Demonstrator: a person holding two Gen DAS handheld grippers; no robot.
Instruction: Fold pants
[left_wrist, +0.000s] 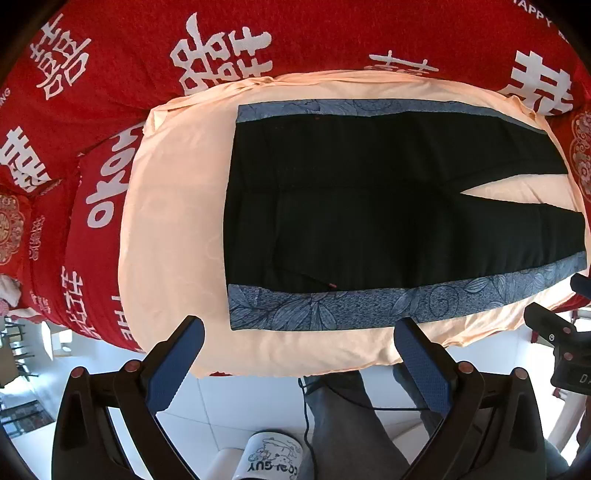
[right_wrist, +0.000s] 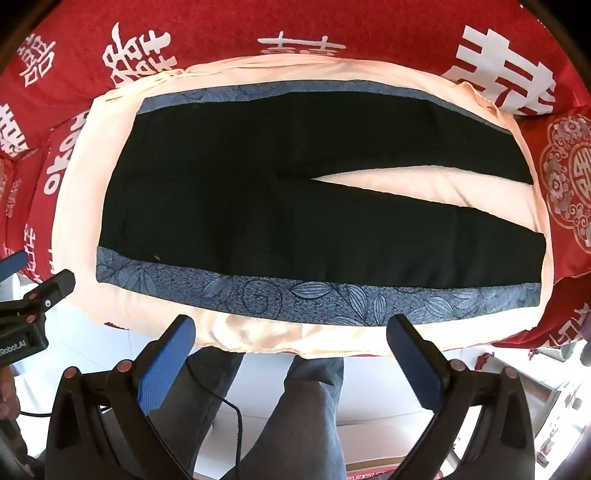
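Black pants (left_wrist: 369, 199) with blue floral side stripes (left_wrist: 332, 310) lie flat on a peach cloth (left_wrist: 173, 221), waistband to the left, legs spread to the right. They also show in the right wrist view (right_wrist: 295, 206). My left gripper (left_wrist: 299, 336) is open and empty, hovering over the near edge of the cloth by the waist end. My right gripper (right_wrist: 291, 328) is open and empty, over the near edge by the near leg's stripe (right_wrist: 332, 299). Each gripper shows at the edge of the other's view: the right one (left_wrist: 554, 332), the left one (right_wrist: 33, 295).
The peach cloth (right_wrist: 258, 336) covers a red bedspread with white characters (left_wrist: 221, 55). Red patterned cushions (right_wrist: 569, 177) sit at the right. The person's legs in grey trousers (right_wrist: 306, 406), a cable and a printed mug (left_wrist: 273, 458) are below on the white floor.
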